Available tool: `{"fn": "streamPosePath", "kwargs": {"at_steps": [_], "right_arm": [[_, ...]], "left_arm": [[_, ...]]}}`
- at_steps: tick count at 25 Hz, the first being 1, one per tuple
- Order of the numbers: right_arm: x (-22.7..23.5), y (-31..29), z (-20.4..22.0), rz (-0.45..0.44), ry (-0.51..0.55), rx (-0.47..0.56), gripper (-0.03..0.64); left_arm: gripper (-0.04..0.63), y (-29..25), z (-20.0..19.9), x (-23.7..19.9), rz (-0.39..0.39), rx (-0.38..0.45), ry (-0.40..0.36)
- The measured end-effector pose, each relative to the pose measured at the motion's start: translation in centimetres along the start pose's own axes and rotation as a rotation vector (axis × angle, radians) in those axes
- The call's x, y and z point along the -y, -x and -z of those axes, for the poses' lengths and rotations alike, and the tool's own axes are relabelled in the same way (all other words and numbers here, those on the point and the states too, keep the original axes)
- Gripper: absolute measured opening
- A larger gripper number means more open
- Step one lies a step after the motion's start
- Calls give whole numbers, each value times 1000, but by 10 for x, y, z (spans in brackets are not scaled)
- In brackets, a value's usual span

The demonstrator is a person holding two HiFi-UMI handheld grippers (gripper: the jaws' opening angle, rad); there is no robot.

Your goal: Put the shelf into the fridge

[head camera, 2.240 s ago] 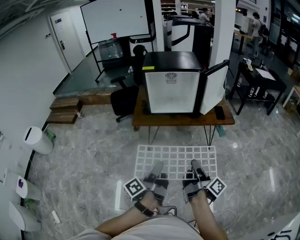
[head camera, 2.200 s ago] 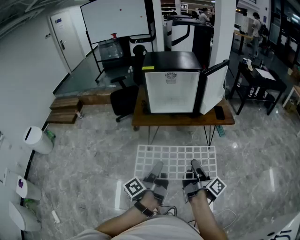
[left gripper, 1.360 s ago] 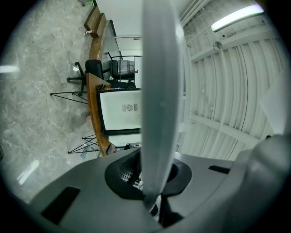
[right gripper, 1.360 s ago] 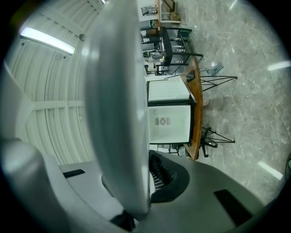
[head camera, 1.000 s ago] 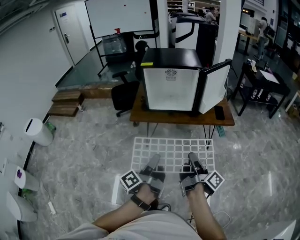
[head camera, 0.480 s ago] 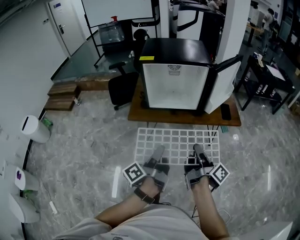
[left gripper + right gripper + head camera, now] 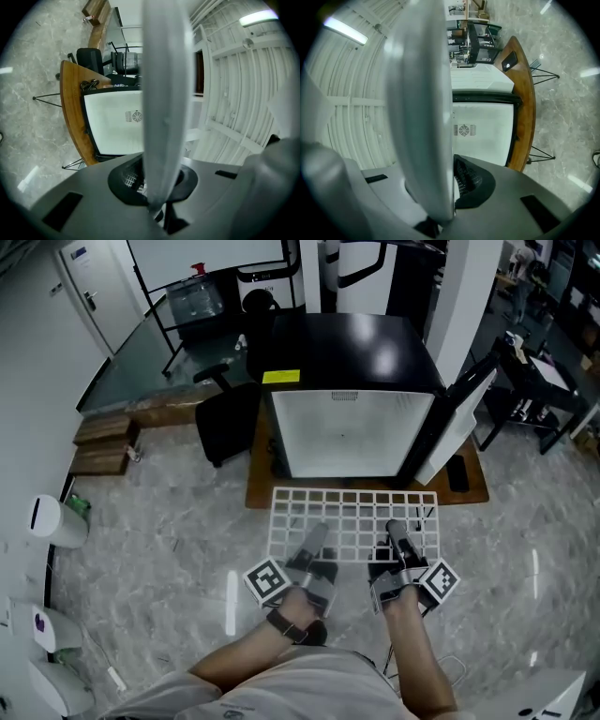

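Two claws carry the white wire shelf [image 7: 352, 512] roughly level in the lower middle of the head view. The left claw [image 7: 312, 542] and the right claw [image 7: 395, 532] each pinch its near edge, side by side. In each claw's own view the shelf runs edge-on as a pale blurred band clamped between the jaws. In the frame the shelf's far edge sits just below the open front of the fridge [image 7: 352, 432]. The fridge stands on the wooden desk [image 7: 472, 489] at the centre, with its door [image 7: 457, 416] swung out to the right and its white inside facing the person. The step in hand looks like the approach, with the shelf brought up to the mouth of the fridge but not yet inside. The next move likely calls for bringing the shelf to the height of the side ledges, which cannot be made out here. It should stay flat and square to the opening, then slide straight in clear of the door at the right.
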State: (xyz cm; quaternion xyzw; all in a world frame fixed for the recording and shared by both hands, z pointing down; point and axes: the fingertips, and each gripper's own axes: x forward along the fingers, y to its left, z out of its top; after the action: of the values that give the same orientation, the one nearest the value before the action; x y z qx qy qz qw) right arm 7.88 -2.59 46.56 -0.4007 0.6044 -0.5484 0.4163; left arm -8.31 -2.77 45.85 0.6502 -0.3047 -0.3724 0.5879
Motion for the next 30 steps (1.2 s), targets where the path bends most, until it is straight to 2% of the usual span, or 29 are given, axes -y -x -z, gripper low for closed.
{"fn": "streamPosePath", "kwargs": {"at_steps": [4,12,24,30], "right_arm": [[6,-34,-9,4,5,24,48],[24,-69,-28,21,5,37,48],[50,-152,-69,26,-18,-39,48],[61,-178,-67,14,-39,-72,48]], "left_arm": [[26,-33,-25,-9,9,-33,-15],[26,-73,-40,-28,18,-59,38],[26,-149,-74,-55,-16,-4,27],[26,-162,-90,-65,-32,24,35]]}}
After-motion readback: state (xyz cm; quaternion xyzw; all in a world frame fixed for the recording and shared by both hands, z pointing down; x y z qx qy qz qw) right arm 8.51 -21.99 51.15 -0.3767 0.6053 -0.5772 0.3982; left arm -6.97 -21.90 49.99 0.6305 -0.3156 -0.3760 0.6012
